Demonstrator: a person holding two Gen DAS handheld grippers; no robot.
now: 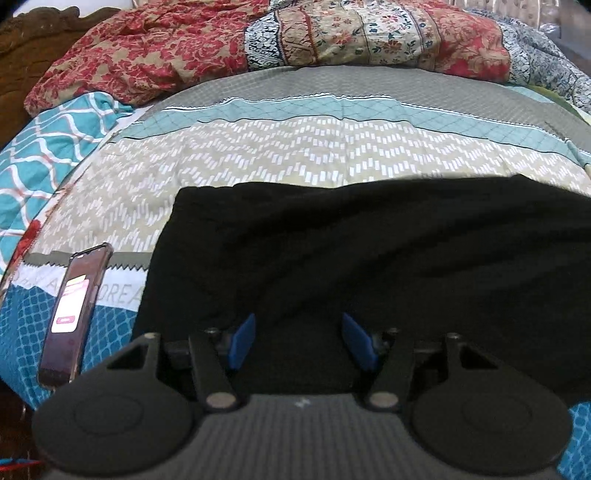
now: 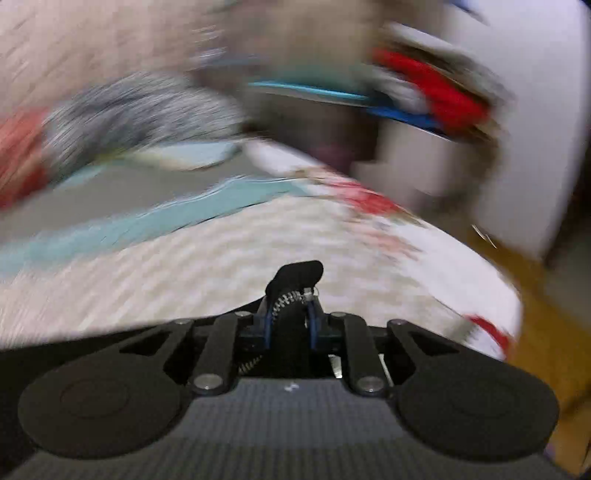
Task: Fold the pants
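Note:
The black pants (image 1: 369, 258) lie spread across the patterned bed sheet (image 1: 258, 158) in the left wrist view. My left gripper (image 1: 298, 332) is open, its blue pads apart just above the near edge of the pants. In the right wrist view my right gripper (image 2: 291, 299) is shut on a bunched part of the black pants (image 2: 295, 275) with a zipper showing between the fingers. It holds this above the bed. The right view is blurred by motion.
A phone (image 1: 75, 310) with a lit screen lies on the bed at the left of the pants. A red floral quilt (image 1: 258, 33) is piled at the back. A teal patterned cloth (image 1: 44, 147) lies at the left. The bed's right edge (image 2: 491, 295) drops to the floor.

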